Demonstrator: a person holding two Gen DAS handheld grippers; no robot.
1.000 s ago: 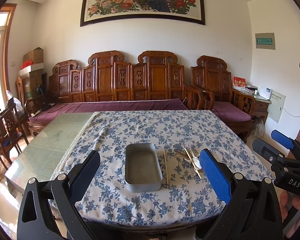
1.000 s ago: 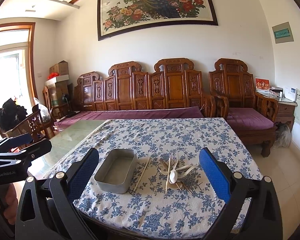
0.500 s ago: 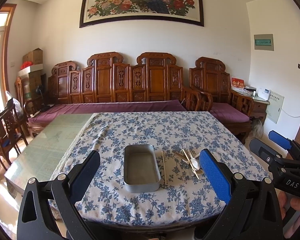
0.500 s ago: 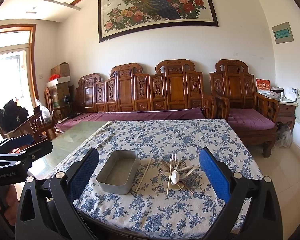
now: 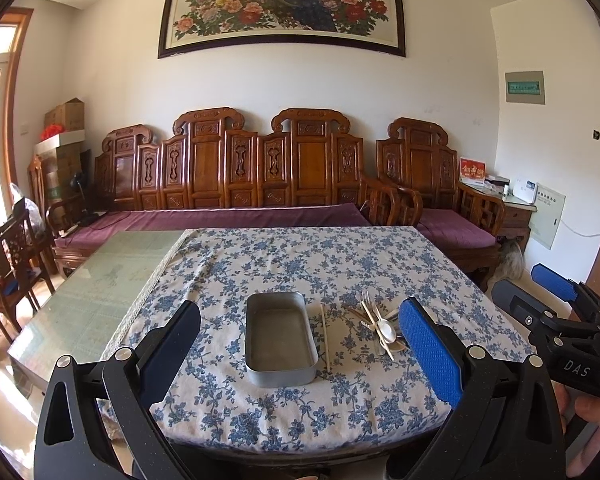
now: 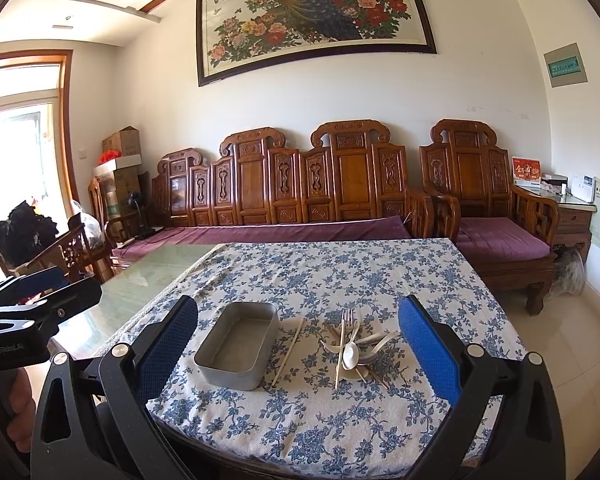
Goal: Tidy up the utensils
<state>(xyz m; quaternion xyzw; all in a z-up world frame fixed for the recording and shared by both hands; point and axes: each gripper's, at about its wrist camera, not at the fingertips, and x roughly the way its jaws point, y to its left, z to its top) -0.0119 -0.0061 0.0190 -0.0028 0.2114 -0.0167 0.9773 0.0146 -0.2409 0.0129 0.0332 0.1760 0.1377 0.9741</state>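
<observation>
An empty grey metal tin (image 5: 281,338) (image 6: 238,344) rests on the blue-flowered tablecloth (image 5: 300,264) (image 6: 340,272). Right of it lies a single pale chopstick (image 5: 325,338) (image 6: 287,351). Further right is a heap of utensils (image 5: 378,326) (image 6: 354,350): forks, white spoons, chopsticks. My left gripper (image 5: 300,344) hovers open before the table's near edge, nothing between its fingers. My right gripper (image 6: 298,346) is likewise open and empty; it also shows at the right edge of the left wrist view (image 5: 540,292). The left gripper appears at the left edge of the right wrist view (image 6: 48,290).
The cloth covers the right part of a glass-topped table (image 5: 100,280) (image 6: 140,292). A carved wooden bench with purple cushions (image 5: 228,216) (image 6: 300,232) stands behind it. Wooden chairs (image 5: 12,248) stand at the left.
Both grippers have eased slightly back and up from the table, so the tin and utensils look a little smaller. Nothing on the table has moved.
</observation>
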